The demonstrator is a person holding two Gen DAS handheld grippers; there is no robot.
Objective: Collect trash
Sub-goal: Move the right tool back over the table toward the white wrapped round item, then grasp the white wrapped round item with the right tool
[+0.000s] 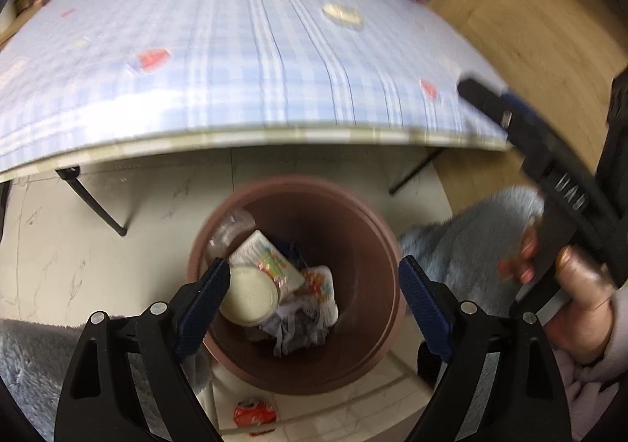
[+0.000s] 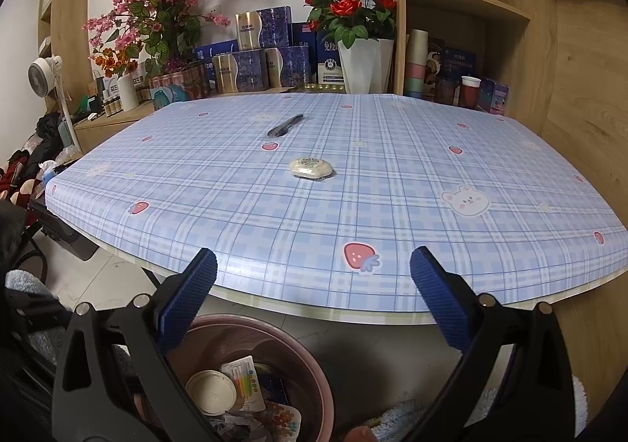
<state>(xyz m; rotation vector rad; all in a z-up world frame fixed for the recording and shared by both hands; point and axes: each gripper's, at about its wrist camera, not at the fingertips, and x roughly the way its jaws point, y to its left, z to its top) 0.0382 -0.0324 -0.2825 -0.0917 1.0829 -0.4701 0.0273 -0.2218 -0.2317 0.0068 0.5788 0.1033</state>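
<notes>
My left gripper (image 1: 314, 269) hangs open right above a brown bin (image 1: 376, 245) on the floor, with nothing between its blue pads. Inside the bin lie a white round lid (image 1: 247, 296), a colourful printed packet (image 1: 271, 261), a clear bottle (image 1: 231, 226) and crumpled wrappers (image 1: 302, 324). My right gripper (image 2: 314, 257) is open and empty at the table's near edge, above the bin (image 2: 310, 363). On the blue checked table (image 2: 392, 230) lie a small white wrapped packet (image 2: 312, 168) and a dark slim wrapper (image 2: 285, 126). A hand (image 1: 581, 285) holds the right gripper at the right of the left wrist view.
A red wrapper (image 1: 255, 412) lies on the tiled floor just in front of the bin. Black table legs (image 1: 94, 202) stand behind it. Beyond the table are boxes (image 2: 255, 61), flower pots (image 2: 361, 61) and wooden shelves (image 2: 463, 2); a fan (image 2: 45, 69) stands at the left.
</notes>
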